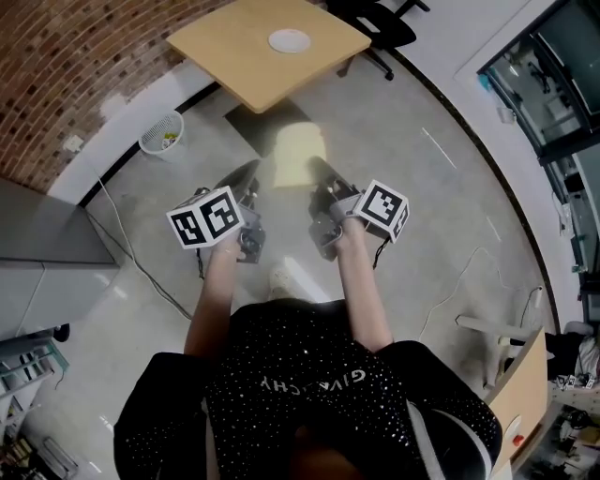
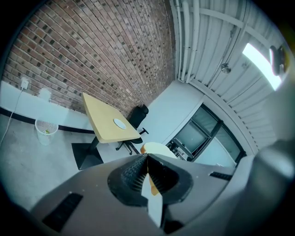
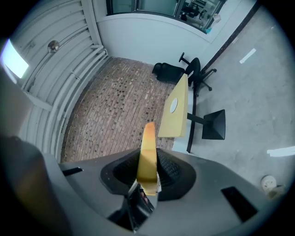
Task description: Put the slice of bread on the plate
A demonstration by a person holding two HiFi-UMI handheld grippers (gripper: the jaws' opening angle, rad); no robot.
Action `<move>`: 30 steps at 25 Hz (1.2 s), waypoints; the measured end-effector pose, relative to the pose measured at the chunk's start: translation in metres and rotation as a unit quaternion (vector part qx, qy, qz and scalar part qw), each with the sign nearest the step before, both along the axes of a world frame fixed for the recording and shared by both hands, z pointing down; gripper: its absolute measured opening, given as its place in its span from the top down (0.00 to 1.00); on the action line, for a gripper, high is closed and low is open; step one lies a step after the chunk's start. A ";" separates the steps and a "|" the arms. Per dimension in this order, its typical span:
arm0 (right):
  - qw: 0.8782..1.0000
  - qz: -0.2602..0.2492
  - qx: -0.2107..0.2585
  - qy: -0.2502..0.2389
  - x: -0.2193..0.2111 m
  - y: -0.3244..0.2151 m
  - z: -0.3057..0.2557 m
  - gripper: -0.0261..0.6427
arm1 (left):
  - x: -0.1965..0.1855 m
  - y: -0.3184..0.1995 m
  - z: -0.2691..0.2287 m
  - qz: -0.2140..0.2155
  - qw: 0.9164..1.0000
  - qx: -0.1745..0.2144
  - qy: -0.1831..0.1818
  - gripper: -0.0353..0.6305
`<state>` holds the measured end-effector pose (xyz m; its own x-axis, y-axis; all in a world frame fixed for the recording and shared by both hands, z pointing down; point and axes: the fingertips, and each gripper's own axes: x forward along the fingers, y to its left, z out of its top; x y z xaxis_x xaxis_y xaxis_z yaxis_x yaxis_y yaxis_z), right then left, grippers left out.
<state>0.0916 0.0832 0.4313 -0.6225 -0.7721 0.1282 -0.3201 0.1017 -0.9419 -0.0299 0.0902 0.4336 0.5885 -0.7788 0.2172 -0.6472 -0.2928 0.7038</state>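
Left gripper (image 1: pixel 247 178) clamped on the left edge of the slice of bread (image 1: pixel 298 156); right gripper (image 1: pixel 322 176) clamped on its right edge, with the slice edge-on between the ribbed pads in the right gripper view; bread roughly level between the two grippers, in the air above the grey floor (image 1: pixel 441 216); white plate (image 1: pixel 289 40) on the wooden table (image 1: pixel 234 56), well apart from the bread; black office chair (image 1: pixel 380 21) behind the table; white wastebasket (image 1: pixel 161 133) by the brick wall (image 1: pixel 66 66).

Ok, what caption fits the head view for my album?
Left tool and right tool hold the bread; the plate sits on the table ahead.
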 end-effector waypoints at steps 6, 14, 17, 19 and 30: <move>1.000 -0.004 0.004 -0.010 0.011 -0.021 0.002 0.81 | 0.018 -0.018 0.005 0.002 1.000 -0.002 0.004 0.93; 1.000 -0.010 0.002 -0.010 0.021 -0.028 0.005 0.81 | 0.022 -0.025 0.011 -0.012 1.000 -0.010 0.011 0.93; 1.000 -0.006 0.001 -0.011 0.024 -0.027 0.006 0.81 | 0.015 -0.024 0.014 -0.022 0.999 -0.016 0.017 0.93; 1.000 -0.001 -0.002 -0.016 0.026 -0.025 0.007 0.81 | 0.014 -0.022 0.014 -0.024 0.999 -0.018 0.017 0.93; 1.000 -0.009 -0.005 -0.019 0.025 -0.035 0.014 0.81 | 0.008 -0.033 0.022 -0.040 0.999 -0.028 0.025 0.93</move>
<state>0.1168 0.0479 0.4454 -0.6401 -0.7600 0.1128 -0.2828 0.0965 -0.9543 -0.0220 0.0573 0.4561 0.5365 -0.8107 0.2346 -0.6309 -0.2006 0.7495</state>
